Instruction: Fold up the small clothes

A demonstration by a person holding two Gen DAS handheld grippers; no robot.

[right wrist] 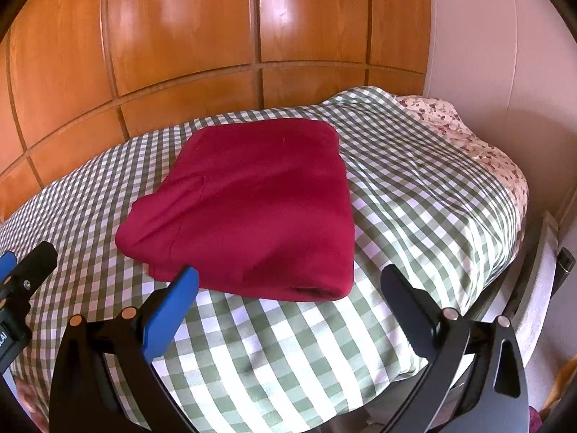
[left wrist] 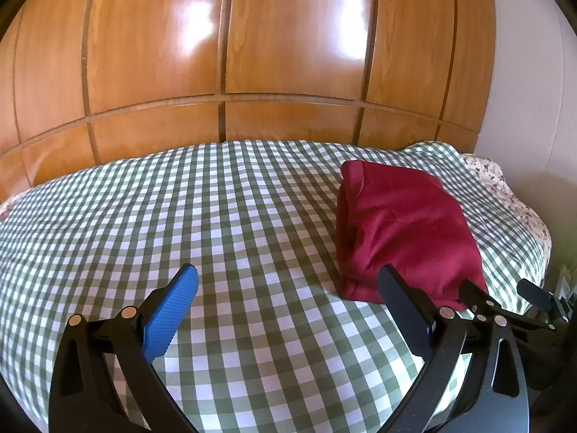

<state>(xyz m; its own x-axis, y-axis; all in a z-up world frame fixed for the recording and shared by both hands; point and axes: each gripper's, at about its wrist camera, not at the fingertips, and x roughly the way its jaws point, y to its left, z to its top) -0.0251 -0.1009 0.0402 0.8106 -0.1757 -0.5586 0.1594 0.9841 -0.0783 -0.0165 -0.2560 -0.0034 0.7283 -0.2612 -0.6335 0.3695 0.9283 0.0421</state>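
Soft burgundy garment, folded into a plump rectangle on the checked bedcover, lies just beyond the right gripper; left gripper too spreads wide, both empty.

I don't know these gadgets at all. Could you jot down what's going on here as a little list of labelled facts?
Setting: bed with a green-and-white checked cover, wooden wardrobe behind
Garment: dark red garment, folded into a compact rectangle, lying flat on the cover
Left tongs: open, empty, beside the garment
Right tongs: open, empty, just short of the garment's near edge
Also visible: floral sheet at the bed's right edge
Folding: looks finished
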